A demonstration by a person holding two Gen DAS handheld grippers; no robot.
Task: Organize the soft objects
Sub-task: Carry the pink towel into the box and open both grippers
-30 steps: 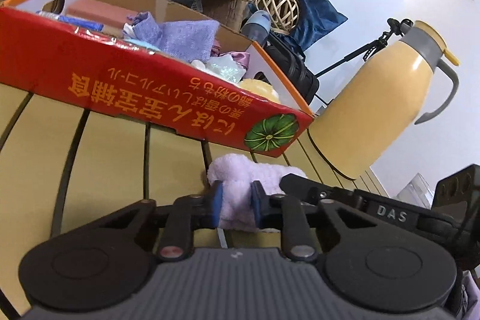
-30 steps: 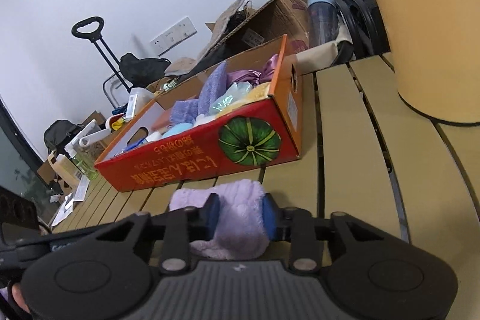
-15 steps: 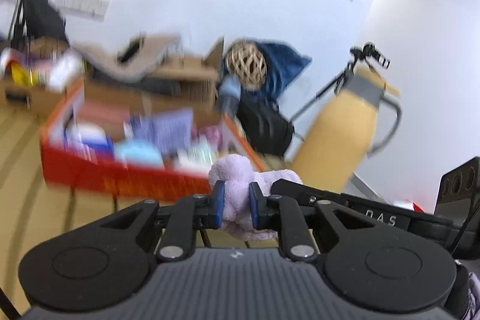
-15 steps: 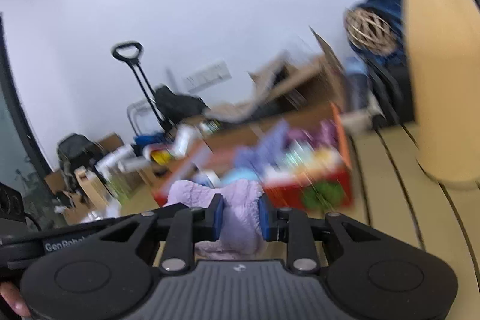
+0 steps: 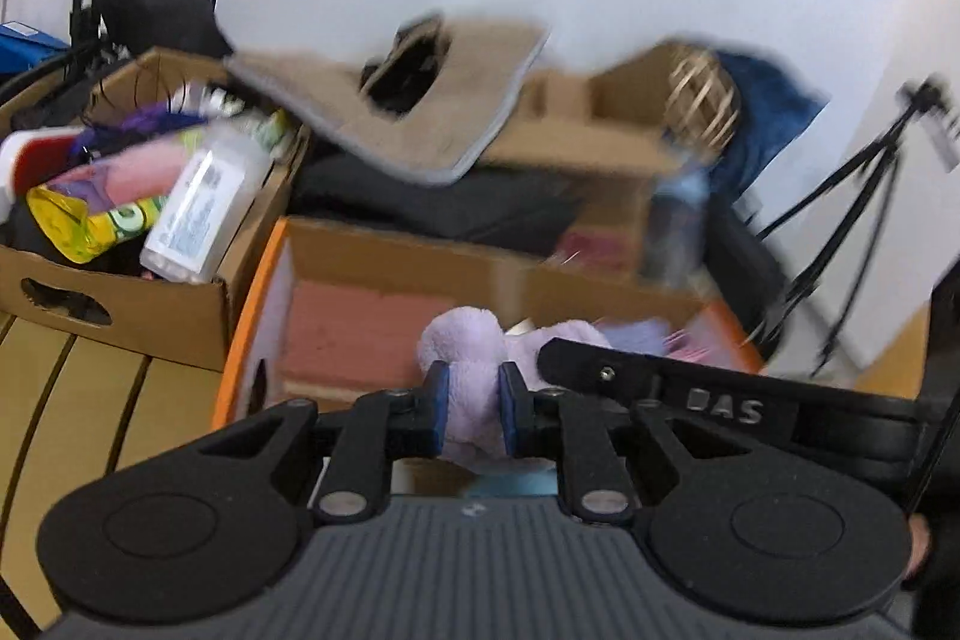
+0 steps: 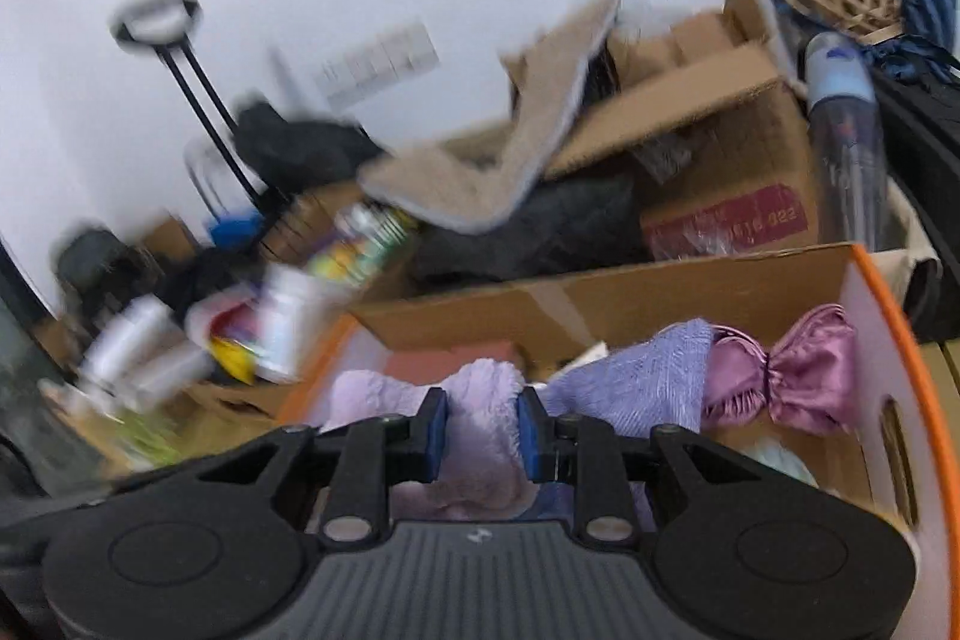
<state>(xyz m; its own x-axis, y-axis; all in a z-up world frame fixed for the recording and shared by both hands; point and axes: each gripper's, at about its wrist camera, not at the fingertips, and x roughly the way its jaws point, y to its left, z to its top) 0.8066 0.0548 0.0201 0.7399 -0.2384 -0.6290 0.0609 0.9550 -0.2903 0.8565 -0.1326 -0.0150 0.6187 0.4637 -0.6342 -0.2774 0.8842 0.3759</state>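
Handheld tongs, wrist views.
Left tongs (image 5: 471,415) and right tongs (image 6: 478,436): black linkage arms, blue pads, silver pivot screws, ribbed grey housing, round black side discs.

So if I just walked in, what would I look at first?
Probably the fluffy lilac towel, pinched by both the right gripper and the left gripper and held above the orange-edged box. Inside that box, at the right, a shiny pink satin scrunchie lies against a purple cloth. Behind it, cardboard boxes overflow with clutter.
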